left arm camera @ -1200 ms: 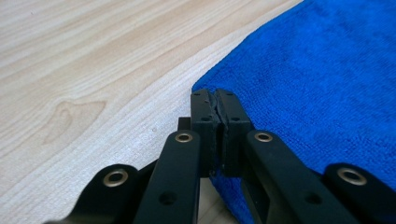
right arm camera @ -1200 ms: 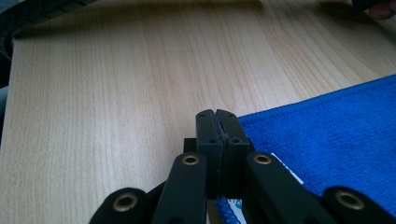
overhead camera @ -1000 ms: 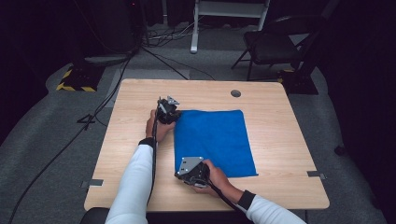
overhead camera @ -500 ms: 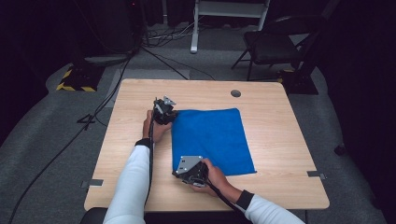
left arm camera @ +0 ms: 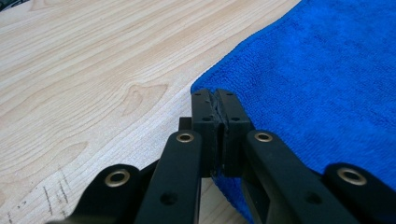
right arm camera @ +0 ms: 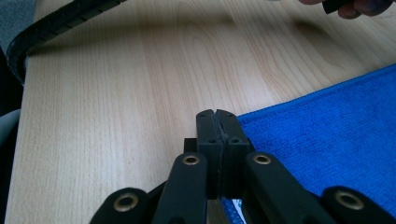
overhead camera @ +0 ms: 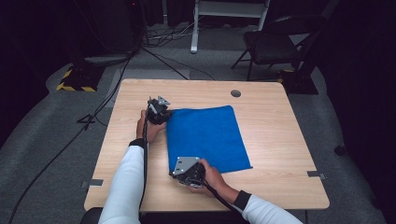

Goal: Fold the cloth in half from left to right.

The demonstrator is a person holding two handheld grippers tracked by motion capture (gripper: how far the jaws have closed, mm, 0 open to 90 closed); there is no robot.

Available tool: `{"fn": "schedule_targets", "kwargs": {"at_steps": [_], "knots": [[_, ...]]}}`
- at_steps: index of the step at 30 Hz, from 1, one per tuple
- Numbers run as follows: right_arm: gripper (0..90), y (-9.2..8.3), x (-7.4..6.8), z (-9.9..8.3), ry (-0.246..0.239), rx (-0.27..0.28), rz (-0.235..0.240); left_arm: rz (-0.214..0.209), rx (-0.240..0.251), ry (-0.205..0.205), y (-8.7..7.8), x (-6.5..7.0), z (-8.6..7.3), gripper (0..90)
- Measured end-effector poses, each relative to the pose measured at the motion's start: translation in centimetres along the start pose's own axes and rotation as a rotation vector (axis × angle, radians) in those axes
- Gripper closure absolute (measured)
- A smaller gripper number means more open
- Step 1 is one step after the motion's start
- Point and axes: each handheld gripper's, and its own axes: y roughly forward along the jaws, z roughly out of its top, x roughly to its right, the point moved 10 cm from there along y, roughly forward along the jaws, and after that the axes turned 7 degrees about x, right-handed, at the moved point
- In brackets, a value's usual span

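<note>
The high view looks forward and down from well above the table (overhead camera: 280, 154); each gripper view skims close along its jaws; all share the blue cloth (overhead camera: 205, 137).

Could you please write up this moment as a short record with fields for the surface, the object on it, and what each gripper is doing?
surface: wooden table, with a round grommet near its far edge
object: blue cloth, lying flat
left gripper: at the cloth's far left corner, jaws closed on its edge
right gripper: at the cloth's near left corner, jaws closed on its edge
cloth state: not lifted, no fold visible
background: chair and cables on the floor beyond the table
</note>
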Motion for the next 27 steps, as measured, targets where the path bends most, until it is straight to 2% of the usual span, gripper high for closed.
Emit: {"fn": "schedule_targets", "kwargs": {"at_steps": [16, 27], "knots": [[89.8, -0.4, 0.2, 1.3, 0.012, 0.037, -0.009, 0.003, 0.034, -0.014, -1.5, -0.8, 0.9, 87.2], [89.8, -2.1, 1.4, 1.4, 0.011, 0.057, -0.055, -0.005, 0.065, -0.003, -1.4, 0.1, 2.6, 87.1]]}}
